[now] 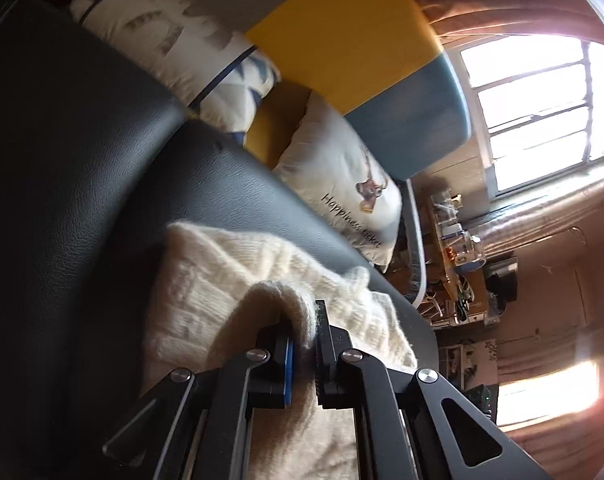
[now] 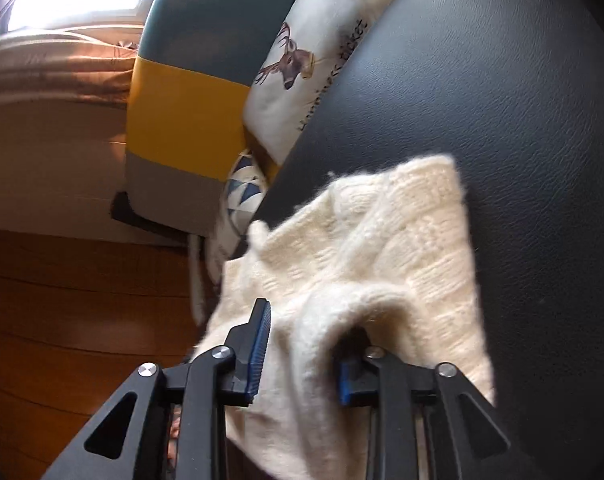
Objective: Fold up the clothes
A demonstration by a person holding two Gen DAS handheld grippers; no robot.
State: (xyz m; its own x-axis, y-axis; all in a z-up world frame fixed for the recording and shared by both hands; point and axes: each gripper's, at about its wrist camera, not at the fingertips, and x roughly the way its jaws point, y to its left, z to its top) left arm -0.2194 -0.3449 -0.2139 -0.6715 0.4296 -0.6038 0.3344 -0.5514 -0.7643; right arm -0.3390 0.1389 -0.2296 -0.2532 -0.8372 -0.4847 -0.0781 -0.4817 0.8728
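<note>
Left wrist view: left gripper [image 1: 304, 354] pinches cream chunky-knit sweater [image 1: 205, 280] fold | right gripper [image 2: 297, 354] parted, slack around knit at 6 o'clock | soft, light, floppy; grip folded edges.

1. Premises: a home, living or bedroom area.
2. Evidence: printed pillows [image 1: 342, 184] against a yellow and teal upholstered seat [image 1: 342, 36]; dark leather cushion [image 2: 482, 80]; curtained window [image 1: 542, 92]; wooden floor [image 2: 61, 300]; cluttered side table [image 1: 458, 248].
</note>
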